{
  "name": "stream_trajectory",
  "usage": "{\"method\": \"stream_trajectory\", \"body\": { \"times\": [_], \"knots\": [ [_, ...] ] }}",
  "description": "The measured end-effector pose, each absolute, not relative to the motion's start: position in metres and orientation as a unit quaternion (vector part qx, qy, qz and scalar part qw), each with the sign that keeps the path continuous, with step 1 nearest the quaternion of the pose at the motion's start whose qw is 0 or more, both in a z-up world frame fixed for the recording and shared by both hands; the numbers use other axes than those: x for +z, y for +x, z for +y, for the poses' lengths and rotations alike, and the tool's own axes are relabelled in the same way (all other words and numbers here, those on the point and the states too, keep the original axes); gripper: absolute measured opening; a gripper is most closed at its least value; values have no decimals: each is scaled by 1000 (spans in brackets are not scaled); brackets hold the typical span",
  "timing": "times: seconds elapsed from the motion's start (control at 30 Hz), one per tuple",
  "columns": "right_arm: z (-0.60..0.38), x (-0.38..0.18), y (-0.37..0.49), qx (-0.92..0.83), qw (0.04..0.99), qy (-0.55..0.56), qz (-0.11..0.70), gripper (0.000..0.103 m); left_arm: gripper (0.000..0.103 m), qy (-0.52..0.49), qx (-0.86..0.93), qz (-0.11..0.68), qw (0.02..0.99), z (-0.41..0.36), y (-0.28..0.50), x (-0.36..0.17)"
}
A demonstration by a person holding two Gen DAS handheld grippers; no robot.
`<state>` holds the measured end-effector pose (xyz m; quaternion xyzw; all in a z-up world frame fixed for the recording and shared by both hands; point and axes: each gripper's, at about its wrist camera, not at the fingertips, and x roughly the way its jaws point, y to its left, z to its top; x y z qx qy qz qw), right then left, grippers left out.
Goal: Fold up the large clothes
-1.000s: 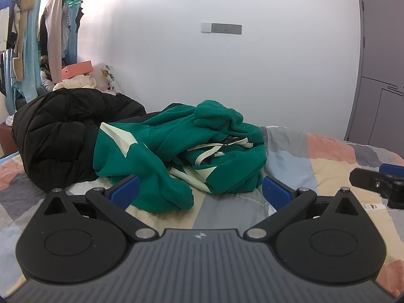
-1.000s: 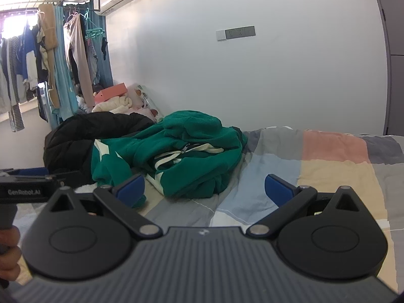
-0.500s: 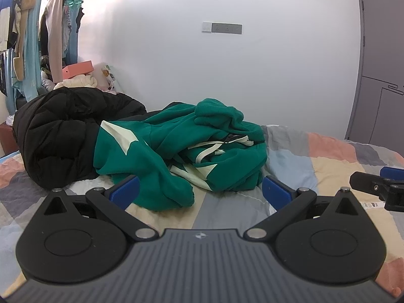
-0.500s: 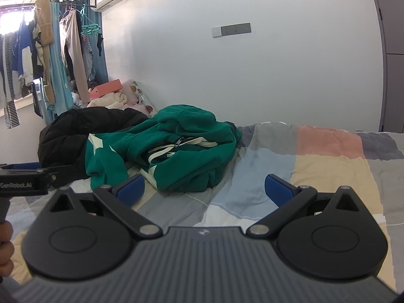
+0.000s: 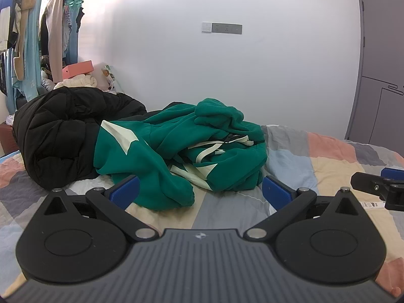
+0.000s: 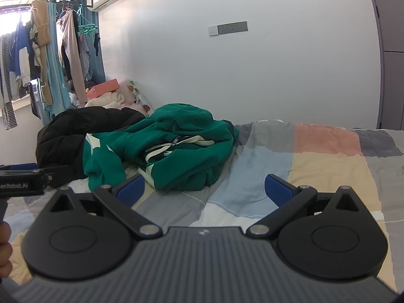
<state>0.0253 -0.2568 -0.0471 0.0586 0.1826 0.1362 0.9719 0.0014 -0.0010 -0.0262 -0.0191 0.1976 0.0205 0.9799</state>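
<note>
A crumpled green hoodie (image 5: 181,149) (image 6: 176,146) with cream patches and drawstrings lies in a heap on the patchwork bed cover (image 5: 315,156) (image 6: 315,156). A black puffer jacket (image 5: 58,136) (image 6: 75,131) is bundled against its left side. My left gripper (image 5: 199,192) is open, just short of the hoodie's near sleeve end, holding nothing. My right gripper (image 6: 204,189) is also open and empty, to the right of the left one and a little short of the hoodie's hem. Each gripper shows at the edge of the other's view.
A rack of hanging clothes (image 6: 50,58) stands at the far left, with a pink box (image 6: 103,92) and pale fabric piled behind the jacket. A white wall runs behind the bed and a grey wardrobe door (image 5: 378,88) stands at the right. A person's hand (image 6: 5,250) shows at the lower left.
Both grippers have drifted slightly, the right one turning a little to the left and nearing the hoodie. Both stay open. The clothes have not moved.
</note>
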Motion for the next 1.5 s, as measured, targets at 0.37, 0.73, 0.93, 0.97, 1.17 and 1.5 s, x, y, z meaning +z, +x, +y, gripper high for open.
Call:
{"method": "stream_trajectory", "body": {
  "times": [0.37,0.73,0.93,0.97,1.17,1.5],
  "knots": [
    [-257,-50,25,136,972,59,185,103,103,-17,20,197,980,-1,1,-28],
    [-257,-50,28,133,971,55,191,103,103,-16,21,197,980,-1,1,-28],
    [-258,-51,29,131,970,56,199,103,103,-15,21,198,980,-2,1,-28],
    [-258,-51,30,131,969,56,200,103,103,-15,21,198,980,-2,1,-29],
    [-260,-52,30,130,969,58,204,103,103,-13,21,201,979,-2,1,-30],
    [-258,-54,32,122,969,58,206,103,103,-8,16,205,979,-5,8,-35]
  ]
}}
